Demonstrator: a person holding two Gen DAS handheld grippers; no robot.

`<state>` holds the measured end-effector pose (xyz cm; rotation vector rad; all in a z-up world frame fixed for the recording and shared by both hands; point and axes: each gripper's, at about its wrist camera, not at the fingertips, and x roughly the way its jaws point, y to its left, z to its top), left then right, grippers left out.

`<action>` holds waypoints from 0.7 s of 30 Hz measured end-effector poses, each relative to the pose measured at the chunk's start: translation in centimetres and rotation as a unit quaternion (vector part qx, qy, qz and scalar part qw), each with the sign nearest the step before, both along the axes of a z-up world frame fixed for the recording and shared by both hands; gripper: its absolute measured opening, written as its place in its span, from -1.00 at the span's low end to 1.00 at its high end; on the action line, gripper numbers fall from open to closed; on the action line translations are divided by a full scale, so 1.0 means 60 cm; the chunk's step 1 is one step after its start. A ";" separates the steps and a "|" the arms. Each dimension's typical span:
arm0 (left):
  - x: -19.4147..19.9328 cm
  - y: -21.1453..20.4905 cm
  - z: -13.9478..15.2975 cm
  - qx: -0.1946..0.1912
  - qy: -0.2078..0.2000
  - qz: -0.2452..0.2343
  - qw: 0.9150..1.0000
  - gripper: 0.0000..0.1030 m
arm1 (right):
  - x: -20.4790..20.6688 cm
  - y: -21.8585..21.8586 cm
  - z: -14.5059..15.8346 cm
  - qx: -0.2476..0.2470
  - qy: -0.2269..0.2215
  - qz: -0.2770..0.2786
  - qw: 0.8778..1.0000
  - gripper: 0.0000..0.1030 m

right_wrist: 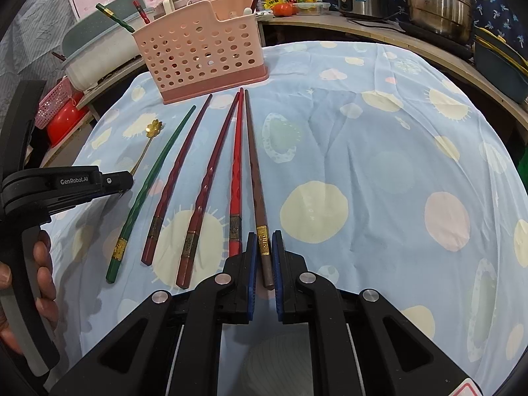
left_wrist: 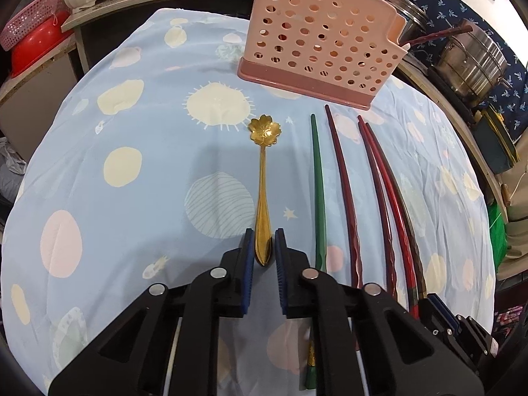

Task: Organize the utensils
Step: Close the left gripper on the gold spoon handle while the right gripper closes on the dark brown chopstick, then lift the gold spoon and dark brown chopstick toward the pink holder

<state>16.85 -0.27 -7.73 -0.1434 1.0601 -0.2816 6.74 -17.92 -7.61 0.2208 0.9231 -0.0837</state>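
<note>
Between the blue pads of the left gripper (left_wrist: 264,246) lies the butt end of the gold spoon (left_wrist: 263,194), its flower-shaped bowl pointing toward the pink utensil caddy (left_wrist: 316,43); the jaws stand slightly apart on either side of the handle, and a thin gap shows on each side, so the spoon is bracketed but not yet clamped. The right gripper (right_wrist: 264,250) is in the same condition around the near end of the brown chopstick (right_wrist: 255,178): pads flank the gold-banded section, set apart from it, with the stick resting on the blue patterned cloth (right_wrist: 379,125). Outward from that stick, on the side toward the spoon, lie the bright red chopstick (right_wrist: 236,171), two dark red chopsticks (right_wrist: 184,165) and the green chopstick (right_wrist: 148,178), all fanned with tips aimed at the caddy base and none touching it. The caddy stands upright at the far end of the row and already holds several sticks. The step in hand appears to be a two-handed pickup. To do it well, close each pair of jaws squarely on the thick end, since both handles are thin and smooth and may roll or pivot. The brown stick lies just beside the bright red one, so keep the inner pad clear of that neighbour. Lift straight up before carrying toward the caddy, then lower into an open compartment.
</note>
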 end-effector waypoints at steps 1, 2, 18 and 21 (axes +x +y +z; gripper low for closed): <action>0.000 -0.001 0.000 -0.001 -0.002 -0.003 1.000 -0.80 | 0.000 0.000 0.000 0.000 0.000 0.000 1.000 -0.83; -0.001 -0.001 0.000 0.001 -0.004 -0.005 1.000 -0.80 | 0.000 0.000 0.000 -0.001 0.000 0.000 1.000 -0.83; -0.042 0.018 0.028 0.000 -0.022 -0.007 1.000 -0.80 | -0.014 0.005 0.015 0.007 -0.009 0.000 1.000 -0.85; -0.052 0.024 0.041 -0.001 -0.031 -0.005 1.000 -0.81 | -0.022 0.003 0.021 0.008 -0.014 -0.001 1.000 -0.85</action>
